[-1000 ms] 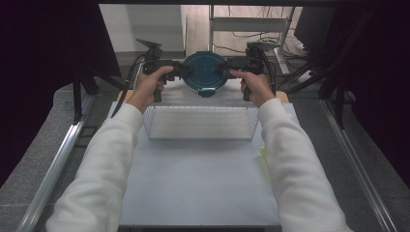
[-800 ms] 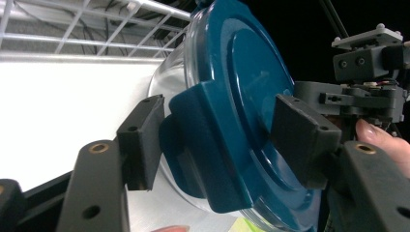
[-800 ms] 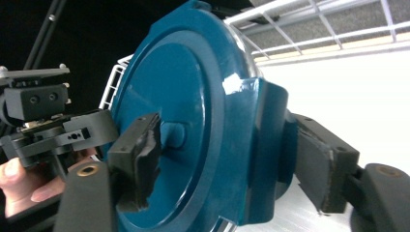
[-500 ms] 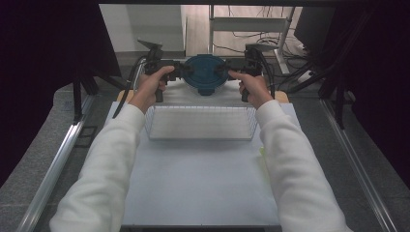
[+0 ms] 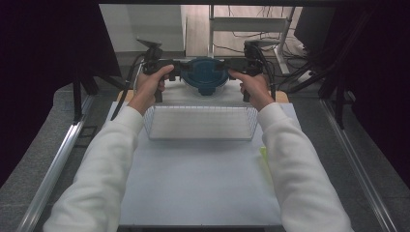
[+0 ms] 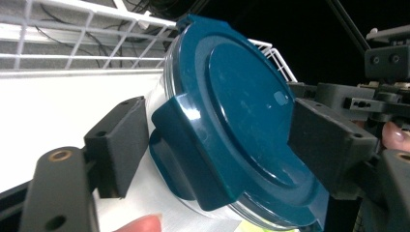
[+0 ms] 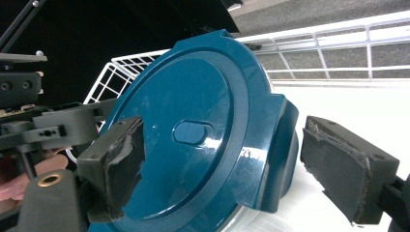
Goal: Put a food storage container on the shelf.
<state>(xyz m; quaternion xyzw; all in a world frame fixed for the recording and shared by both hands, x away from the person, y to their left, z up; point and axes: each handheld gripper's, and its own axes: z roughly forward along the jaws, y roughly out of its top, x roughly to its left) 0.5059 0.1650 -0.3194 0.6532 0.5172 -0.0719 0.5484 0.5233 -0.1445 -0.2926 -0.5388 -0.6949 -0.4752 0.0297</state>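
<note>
A round clear container with a dark blue clip lid (image 5: pixel 205 73) is at the far end of the white board, just beyond a white wire basket (image 5: pixel 200 123). My left gripper (image 5: pixel 182 72) reaches it from the left and my right gripper (image 5: pixel 230 72) from the right. In the left gripper view the lid (image 6: pixel 241 96) and one side clip lie between the jaws of the left gripper (image 6: pixel 222 145), with a gap at one pad. In the right gripper view the right gripper (image 7: pixel 232 164) straddles the opposite clip on the lid (image 7: pixel 193 96), one pad standing clear. Both sets of jaws have just been opening.
The empty wire basket lies across the middle of the white board (image 5: pixel 193 188). A small yellow-green item (image 5: pixel 263 155) lies by the right forearm. Metal rails (image 5: pixel 58 159) run along both sides, and cables and a frame stand beyond the far edge.
</note>
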